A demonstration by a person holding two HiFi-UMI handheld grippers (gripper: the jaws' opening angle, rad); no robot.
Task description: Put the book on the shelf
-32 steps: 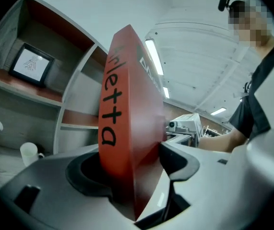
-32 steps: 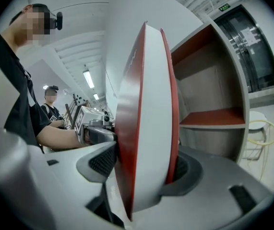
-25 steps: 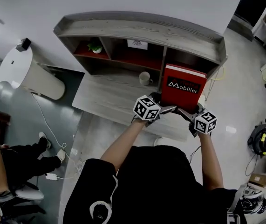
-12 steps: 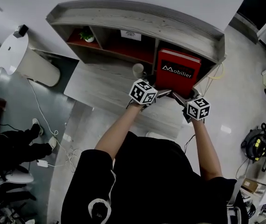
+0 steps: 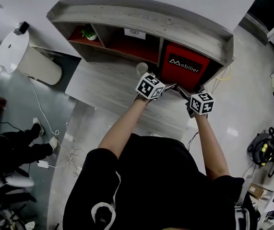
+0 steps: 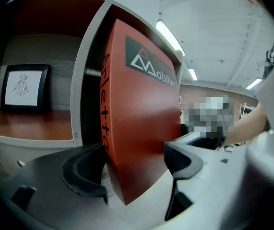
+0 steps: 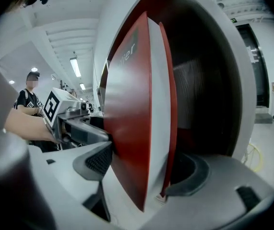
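Grained grey wooden shelf (image 5: pixel 141 20), smooth-covered red book (image 5: pixel 184 66)

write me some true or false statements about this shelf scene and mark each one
1. The red book is in the right compartment of the shelf. True.
2. The mug sits inside that compartment. False: it stands on the desk, left of the book.
3. The small plant is in the left compartment. True.
4. The framed picture lies flat on the desk. False: it stands upright in the middle compartment.
5. The book is between the jaws of the left gripper and the right gripper. True; both pairs of jaws have just been opening.
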